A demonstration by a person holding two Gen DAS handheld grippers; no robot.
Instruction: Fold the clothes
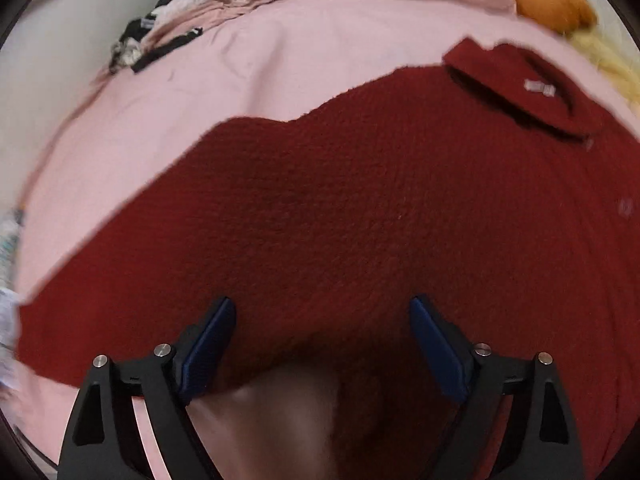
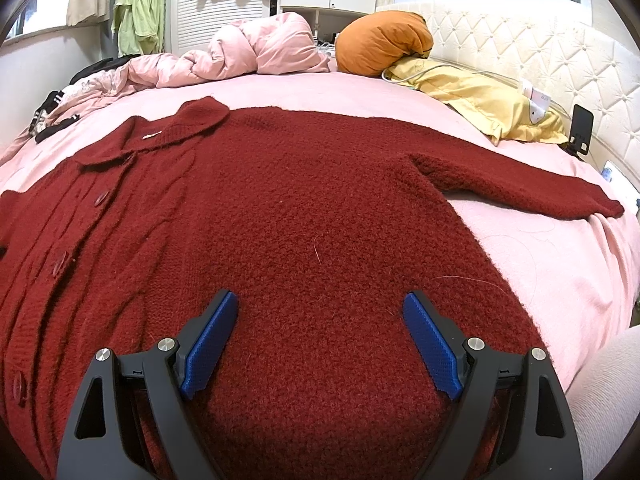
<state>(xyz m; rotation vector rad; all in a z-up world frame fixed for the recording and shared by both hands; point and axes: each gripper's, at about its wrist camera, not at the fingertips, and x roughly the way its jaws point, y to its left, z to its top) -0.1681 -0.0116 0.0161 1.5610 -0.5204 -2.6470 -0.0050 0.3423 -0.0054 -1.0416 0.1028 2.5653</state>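
Observation:
A dark red knitted cardigan [image 2: 304, 200] lies spread flat on the pink bed sheet [image 2: 560, 272], buttons down its front at the left and one sleeve [image 2: 520, 188] stretched to the right. It also fills the left wrist view [image 1: 360, 208], collar [image 1: 520, 84] at the upper right. My left gripper [image 1: 322, 316] is open and empty, low over the cardigan's lower left part near its hem. My right gripper [image 2: 320, 308] is open and empty over the cardigan's lower right part. The left wrist view is blurred.
A bunched pink duvet [image 2: 248, 56] lies at the far side of the bed. An orange pillow [image 2: 380, 44] and a yellow pillow [image 2: 480, 100] lie by the cream headboard [image 2: 540, 52]. Small dark clothes [image 2: 52, 116] lie at the far left. A phone stand [image 2: 580, 128] is at the right.

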